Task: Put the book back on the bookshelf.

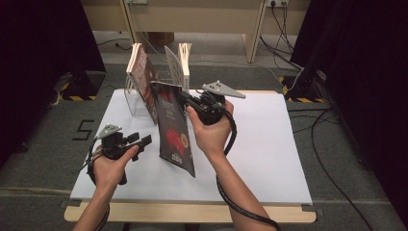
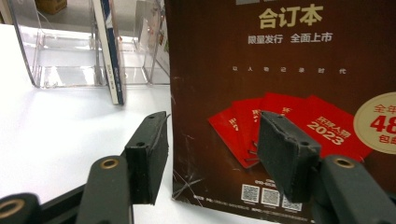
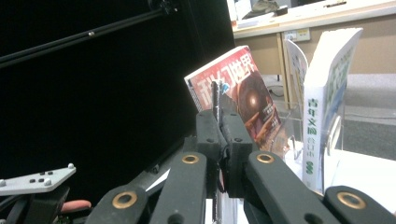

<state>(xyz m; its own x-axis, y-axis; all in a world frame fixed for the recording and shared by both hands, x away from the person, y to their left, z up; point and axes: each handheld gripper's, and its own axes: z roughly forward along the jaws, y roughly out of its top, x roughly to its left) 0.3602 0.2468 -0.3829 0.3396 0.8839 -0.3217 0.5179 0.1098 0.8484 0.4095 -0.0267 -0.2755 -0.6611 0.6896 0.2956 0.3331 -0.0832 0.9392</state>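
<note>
Right tongs [image 1: 185,99] clenched on dark magazine's [image 1: 174,129] top edge, standing it on tabletop [image 1: 269,144] at 6 o'clock of clear rack [image 1: 139,103]; left tongs [image 1: 144,140] released alongside; next likely racking it.

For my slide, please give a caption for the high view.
Right gripper holds a dark magazine upright; open left gripper waits beside it.

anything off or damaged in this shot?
Minor wear only. The dark magazine, clamped at its top edge by the right hand-held gripper, has white scuffs and creases near its lower left corner in the left gripper view. In the clear rack, the magazines lean at different angles rather than standing straight.
</note>
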